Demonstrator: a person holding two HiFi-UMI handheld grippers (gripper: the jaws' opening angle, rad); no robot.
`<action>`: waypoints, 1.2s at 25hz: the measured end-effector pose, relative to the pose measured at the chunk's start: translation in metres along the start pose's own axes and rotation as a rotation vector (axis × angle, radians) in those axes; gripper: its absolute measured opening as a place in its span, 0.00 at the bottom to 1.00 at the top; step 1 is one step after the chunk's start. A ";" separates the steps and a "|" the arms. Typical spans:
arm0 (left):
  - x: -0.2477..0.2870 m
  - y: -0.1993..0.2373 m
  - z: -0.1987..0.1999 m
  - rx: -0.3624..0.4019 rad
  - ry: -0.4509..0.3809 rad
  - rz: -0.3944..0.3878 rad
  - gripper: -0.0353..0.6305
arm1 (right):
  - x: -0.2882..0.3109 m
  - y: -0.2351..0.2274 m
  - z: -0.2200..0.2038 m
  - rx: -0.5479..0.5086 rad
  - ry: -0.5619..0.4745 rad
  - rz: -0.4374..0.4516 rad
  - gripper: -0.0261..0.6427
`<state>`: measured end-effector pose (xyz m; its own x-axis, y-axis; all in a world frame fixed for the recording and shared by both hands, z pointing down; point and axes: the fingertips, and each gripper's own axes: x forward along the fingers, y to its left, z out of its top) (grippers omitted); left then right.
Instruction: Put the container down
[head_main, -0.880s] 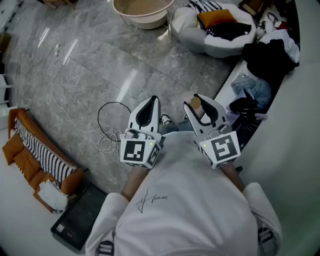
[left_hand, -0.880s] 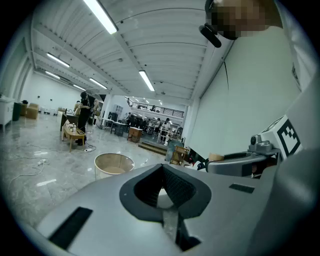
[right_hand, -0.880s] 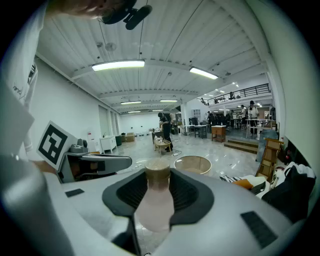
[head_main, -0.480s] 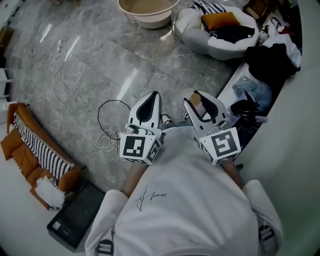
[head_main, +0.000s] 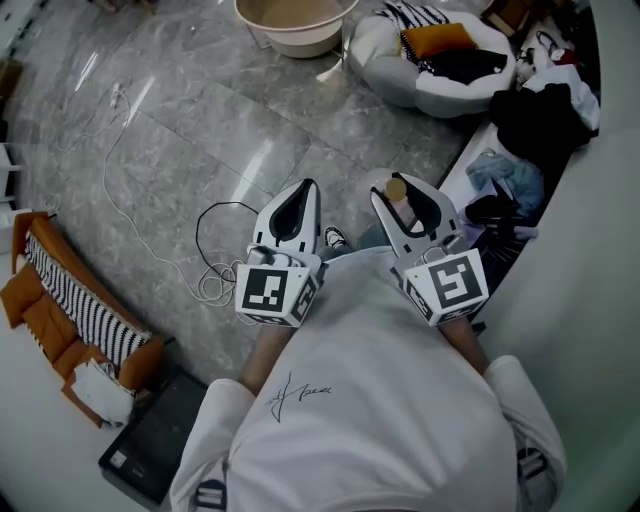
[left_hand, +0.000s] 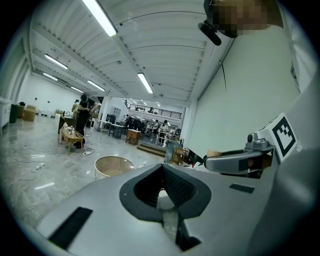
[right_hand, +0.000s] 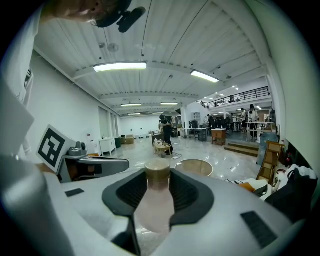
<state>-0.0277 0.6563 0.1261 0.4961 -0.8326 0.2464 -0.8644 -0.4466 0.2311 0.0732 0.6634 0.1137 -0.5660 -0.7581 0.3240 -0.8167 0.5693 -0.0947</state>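
Container (head_main: 397, 189), a small pale bottle with a brown cap, sits up in the air between the jaws of the right gripper (head_main: 408, 205) in the head view, in front of the person's chest and well above the grey stone floor (head_main: 200, 110). The left gripper (head_main: 305, 195) hangs just beside it at about the same height with nothing in it. A round tub (head_main: 290, 25) stands on the floor far ahead, and a loose cable (head_main: 215, 240) lies below the left gripper.

In the left gripper view, the left gripper (left_hand: 161, 192) has its dark pads drawn together on nothing, and the tub (left_hand: 114, 166) shows beyond them.

In the right gripper view, the right gripper (right_hand: 157, 186) is closed on the container (right_hand: 156, 205), with its jaws standing wide because the body fills the gap. The pads press on the body from both sides and the cap rises clear above them. The container stands upright.

By its look it is thin, cloudy plastic, so probably light and fairly stiff, though a hard squeeze could dent it. The rounded, smooth sides could slip in the pads. The body below the cap, where it is held now, seems the right place to grip. With its narrow base it may tip easily, so it should go down upright on a flat spot
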 end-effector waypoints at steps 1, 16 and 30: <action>-0.001 0.001 -0.001 -0.003 0.001 -0.004 0.08 | 0.000 0.000 0.000 0.006 0.000 -0.005 0.26; 0.016 0.018 0.005 -0.009 0.010 -0.005 0.08 | 0.022 -0.011 0.014 -0.006 -0.026 0.018 0.26; 0.093 0.050 0.037 -0.007 0.014 0.031 0.08 | 0.091 -0.071 0.041 -0.016 -0.020 0.081 0.26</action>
<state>-0.0276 0.5442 0.1258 0.4705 -0.8412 0.2666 -0.8786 -0.4187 0.2296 0.0746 0.5412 0.1112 -0.6325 -0.7156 0.2965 -0.7662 0.6340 -0.1043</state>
